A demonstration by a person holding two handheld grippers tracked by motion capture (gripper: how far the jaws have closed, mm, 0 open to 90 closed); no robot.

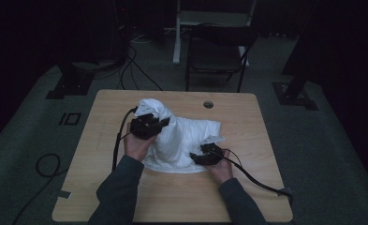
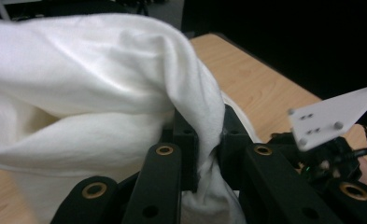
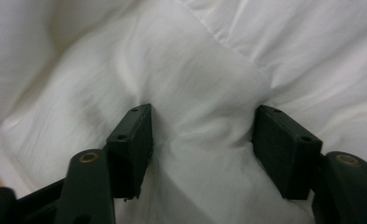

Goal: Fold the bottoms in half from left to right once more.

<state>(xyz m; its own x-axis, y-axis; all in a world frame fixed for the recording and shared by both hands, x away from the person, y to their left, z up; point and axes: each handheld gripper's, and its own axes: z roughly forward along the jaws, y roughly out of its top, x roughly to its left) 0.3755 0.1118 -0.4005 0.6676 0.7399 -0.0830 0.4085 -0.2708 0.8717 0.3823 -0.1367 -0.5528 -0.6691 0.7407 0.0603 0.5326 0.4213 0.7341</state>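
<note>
Dark room, wooden worktop (image 1: 247, 197): white cloth (image 1: 181, 136) heaped at centre. Your left gripper (image 2: 208, 154) has its jaws clamped on a raised fold; right gripper (image 3: 202, 140) jaws stand wide, pressed into the fabric w/o pinching. Risk: lifting left alone drags the heap; closing right here may bunch several layers, spoiling the fold.
</note>
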